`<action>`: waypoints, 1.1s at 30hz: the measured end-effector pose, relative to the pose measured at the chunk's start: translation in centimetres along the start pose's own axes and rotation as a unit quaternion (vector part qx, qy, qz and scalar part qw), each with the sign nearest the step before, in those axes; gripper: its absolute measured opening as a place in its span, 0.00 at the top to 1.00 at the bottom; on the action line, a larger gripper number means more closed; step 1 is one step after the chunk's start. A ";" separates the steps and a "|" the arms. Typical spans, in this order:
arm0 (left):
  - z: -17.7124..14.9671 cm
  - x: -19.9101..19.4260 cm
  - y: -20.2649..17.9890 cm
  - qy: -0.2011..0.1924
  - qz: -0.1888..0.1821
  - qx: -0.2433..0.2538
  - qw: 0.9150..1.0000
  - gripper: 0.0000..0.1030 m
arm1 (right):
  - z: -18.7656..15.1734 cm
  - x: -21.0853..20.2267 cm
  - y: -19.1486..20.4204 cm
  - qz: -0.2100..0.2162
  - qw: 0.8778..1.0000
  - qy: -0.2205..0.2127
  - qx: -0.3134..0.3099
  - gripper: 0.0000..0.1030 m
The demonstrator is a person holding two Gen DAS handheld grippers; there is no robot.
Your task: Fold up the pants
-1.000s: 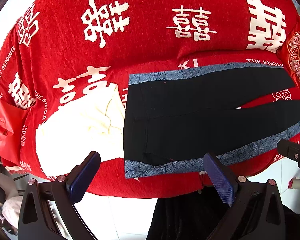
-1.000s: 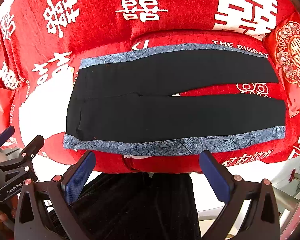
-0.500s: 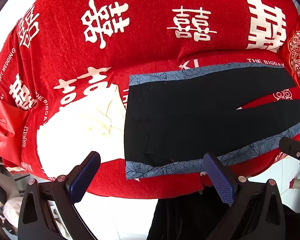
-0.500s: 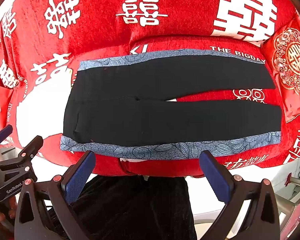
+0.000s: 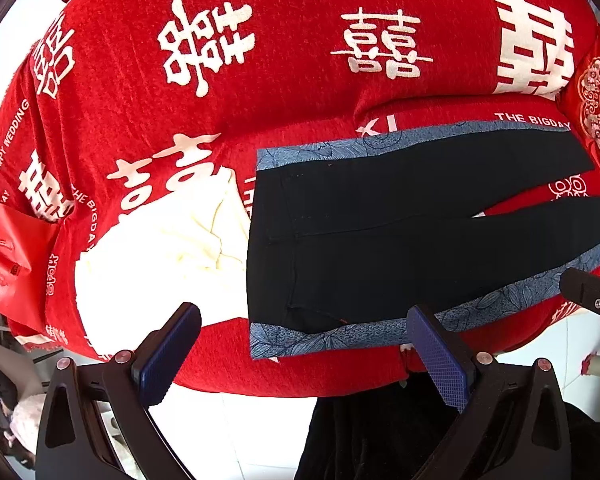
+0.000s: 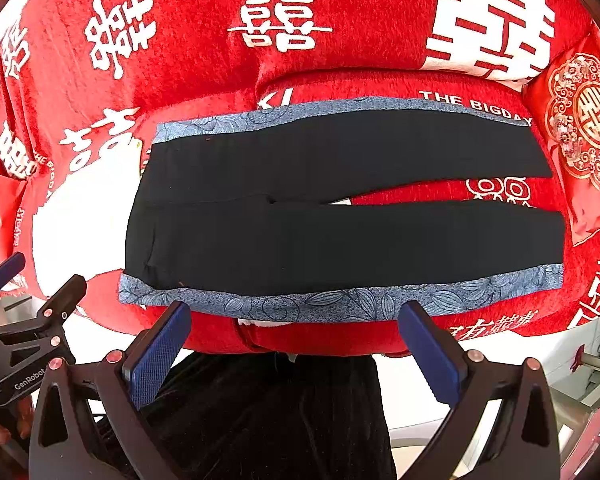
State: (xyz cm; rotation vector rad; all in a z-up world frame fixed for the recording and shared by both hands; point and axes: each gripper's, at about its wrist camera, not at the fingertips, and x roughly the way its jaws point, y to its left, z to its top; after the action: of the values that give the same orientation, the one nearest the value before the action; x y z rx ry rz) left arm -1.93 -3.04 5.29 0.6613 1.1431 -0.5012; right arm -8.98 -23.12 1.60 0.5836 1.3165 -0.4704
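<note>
Black pants point(image 5: 400, 232) with blue patterned side stripes lie flat on a red bedspread point(image 5: 260, 80), waistband to the left, the two legs running right with a narrow gap between them. They also show in the right wrist view point(image 6: 320, 232). My left gripper point(image 5: 300, 352) is open and empty, hovering at the near edge by the waistband corner. My right gripper point(image 6: 296, 344) is open and empty, just off the near blue stripe at mid-leg. Each gripper shows at the edge of the other's view.
A folded cream garment point(image 5: 160, 256) lies left of the waistband. A red embroidered cushion point(image 6: 580, 140) sits at the right by the leg ends. A red bag point(image 5: 8, 256) hangs at the left edge. The person's dark trousers point(image 6: 280, 420) show below.
The right gripper has drifted a little to the right and closer along the near edge. The left gripper has barely moved. The pants lie unchanged.
</note>
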 end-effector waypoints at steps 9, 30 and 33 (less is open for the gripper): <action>0.7 0.2 -0.9 0.012 0.000 0.001 1.000 0.00 | 0.5 0.4 -1.1 0.012 1.000 0.003 0.000 0.00; -0.7 1.6 -4.6 0.084 -0.012 -0.114 0.990 0.00 | 0.9 3.6 -5.7 -0.001 0.997 0.047 -0.056 0.00; -0.9 2.3 -4.8 0.084 -0.018 -0.103 0.991 0.00 | 0.6 4.4 -5.5 -0.009 0.997 0.046 -0.057 0.00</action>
State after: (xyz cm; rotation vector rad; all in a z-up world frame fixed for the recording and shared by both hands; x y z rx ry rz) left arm -4.92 -5.84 1.82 0.5107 1.3467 -0.3571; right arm -11.12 -27.70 -3.31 0.5038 1.4282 -0.3837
